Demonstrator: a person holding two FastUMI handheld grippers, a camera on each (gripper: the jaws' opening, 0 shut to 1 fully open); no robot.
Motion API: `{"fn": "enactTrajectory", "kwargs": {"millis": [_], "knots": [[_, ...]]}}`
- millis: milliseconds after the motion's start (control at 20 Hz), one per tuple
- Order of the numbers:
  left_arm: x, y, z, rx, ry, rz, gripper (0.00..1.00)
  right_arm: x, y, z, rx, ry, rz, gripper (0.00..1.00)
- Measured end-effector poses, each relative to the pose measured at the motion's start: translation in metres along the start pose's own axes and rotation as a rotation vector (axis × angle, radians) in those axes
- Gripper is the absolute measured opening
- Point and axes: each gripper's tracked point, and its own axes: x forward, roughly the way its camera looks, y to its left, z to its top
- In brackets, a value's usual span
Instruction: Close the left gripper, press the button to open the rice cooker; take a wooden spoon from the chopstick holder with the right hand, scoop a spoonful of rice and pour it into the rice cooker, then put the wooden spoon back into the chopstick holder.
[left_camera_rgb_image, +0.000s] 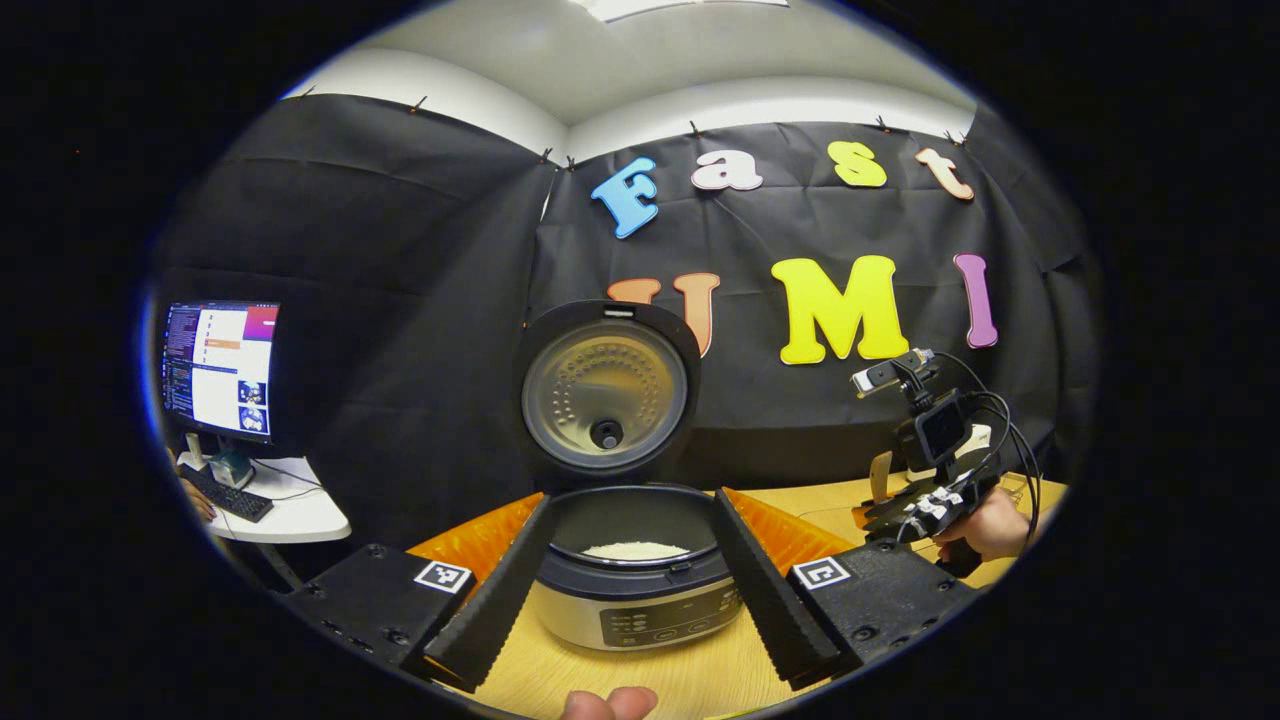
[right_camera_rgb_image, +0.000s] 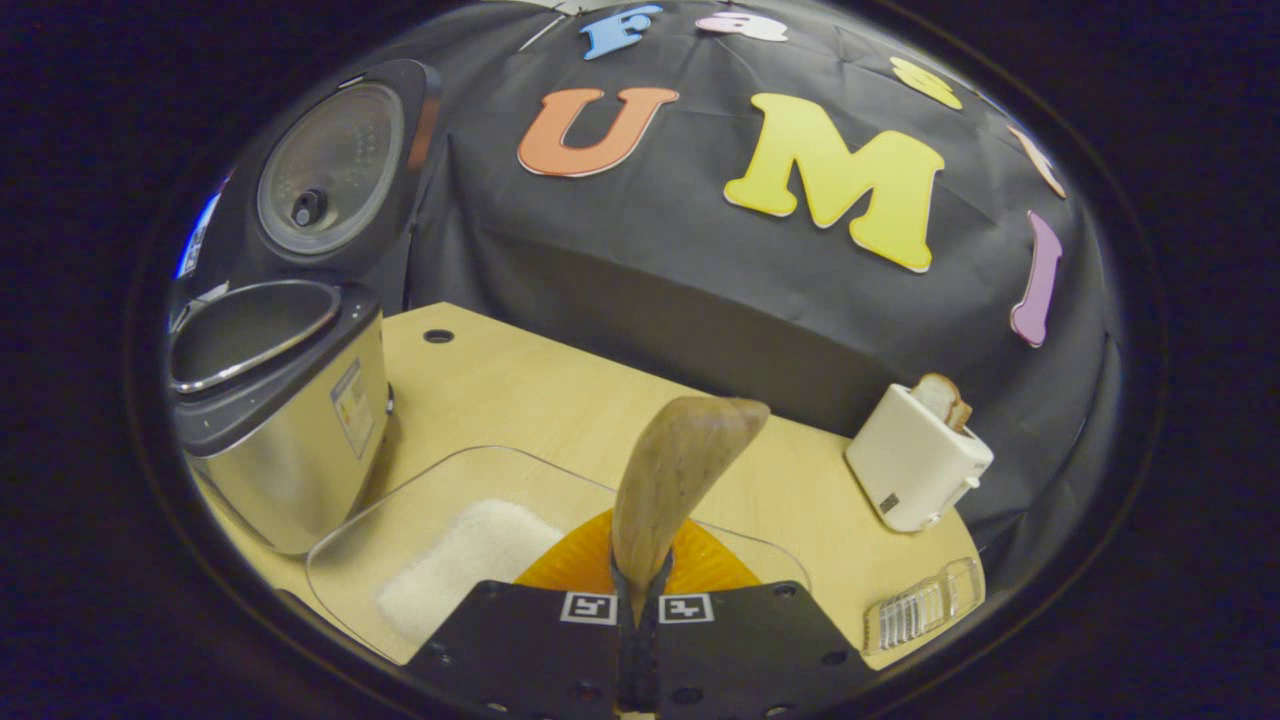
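Observation:
The rice cooker (left_camera_rgb_image: 640, 600) stands straight ahead in the left gripper view with its lid (left_camera_rgb_image: 605, 400) raised. White rice (left_camera_rgb_image: 635, 550) lies in its pot. My left gripper (left_camera_rgb_image: 635, 625) is open, its fingers spread on either side of the cooker's front without touching it. My right gripper (right_camera_rgb_image: 638, 610) is shut on the handle of the wooden spoon (right_camera_rgb_image: 680, 465), whose bowl points up above a clear tray (right_camera_rgb_image: 360, 540) holding a patch of rice (right_camera_rgb_image: 470, 560). The cooker (right_camera_rgb_image: 285, 420) sits left of that tray. Farther right in the left gripper view, a hand (left_camera_rgb_image: 985, 525) holds the right gripper (left_camera_rgb_image: 925, 505).
A white toaster (right_camera_rgb_image: 915, 460) with a bread slice stands at the table's back right. A clear ribbed container (right_camera_rgb_image: 920, 605) lies near the right front edge. Left of the booth, a monitor (left_camera_rgb_image: 220, 365) and keyboard (left_camera_rgb_image: 225, 492) sit on a small white desk.

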Motion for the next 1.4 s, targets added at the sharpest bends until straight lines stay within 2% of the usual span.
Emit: {"fn": "enactTrajectory", "kwargs": {"millis": [200,350,500,700,900,1050,1250,1400], "knots": [[-0.004,0.009,0.007,-0.043,-0.015,0.013,1.0,-0.006,0.041,0.009,0.075,-0.005,0.098,0.0],[-0.007,0.015,0.01,-0.052,-0.024,0.023,1.0,-0.008,0.056,0.012,0.145,-0.007,0.145,0.01],[-0.008,0.021,0.01,-0.053,-0.027,0.034,1.0,-0.008,0.055,0.013,0.239,0.011,0.187,0.0],[-0.009,0.024,0.01,-0.053,-0.022,0.043,1.0,-0.009,0.056,0.025,0.428,0.028,0.274,0.0],[-0.009,0.015,0.009,-0.072,-0.02,0.01,1.0,-0.009,0.054,0.031,0.586,0.033,0.346,0.0],[-0.009,0.013,0.009,-0.075,-0.019,0.01,1.0,-0.008,0.039,0.035,0.712,0.024,0.385,0.0],[-0.007,-0.006,0.009,-0.118,-0.015,-0.044,1.0,-0.008,0.009,0.041,0.901,0.0,0.436,0.0],[-0.006,-0.011,0.008,-0.103,-0.014,-0.045,1.0,-0.013,-0.02,0.038,0.962,-0.038,0.423,0.0]]}}
